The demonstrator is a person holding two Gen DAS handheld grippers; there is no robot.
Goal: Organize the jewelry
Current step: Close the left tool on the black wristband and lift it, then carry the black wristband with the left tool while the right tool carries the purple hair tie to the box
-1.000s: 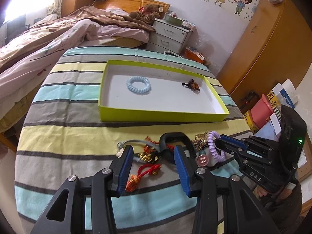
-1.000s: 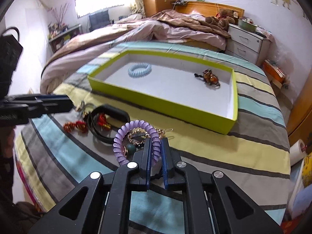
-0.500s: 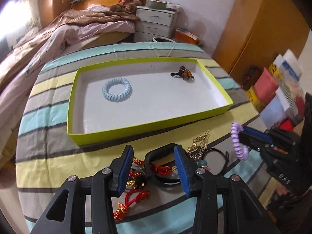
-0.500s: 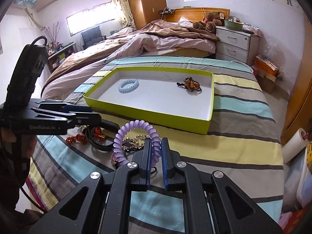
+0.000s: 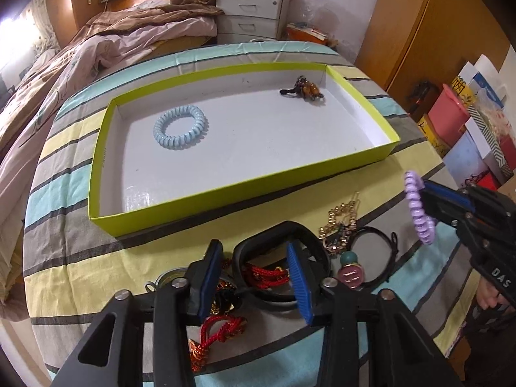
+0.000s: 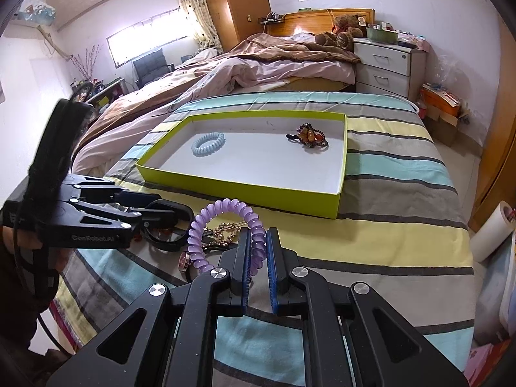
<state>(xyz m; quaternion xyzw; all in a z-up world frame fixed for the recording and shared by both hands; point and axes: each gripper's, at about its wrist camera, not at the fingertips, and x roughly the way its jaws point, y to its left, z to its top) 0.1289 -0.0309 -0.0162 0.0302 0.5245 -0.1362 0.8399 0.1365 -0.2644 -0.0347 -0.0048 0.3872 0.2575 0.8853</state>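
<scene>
A lime-green tray with a white floor lies on the striped cloth. It holds a pale blue spiral hair tie and an amber beaded tie. My right gripper is shut on a purple spiral hair tie, held above the cloth. My left gripper points down over the jewelry pile. Its jaws are closing around a black band and a red cord; the pads stand apart from them.
The pile in front of the tray also has a gold chain, a thin black cord loop, a pink round piece and a red knotted tassel. A rumpled bed lies behind. Boxes stand on the floor at right.
My left gripper has swung over the pile and sunk, its jaws narrowing around the black band. My right gripper has lifted the purple tie off the pile and away to the right.
</scene>
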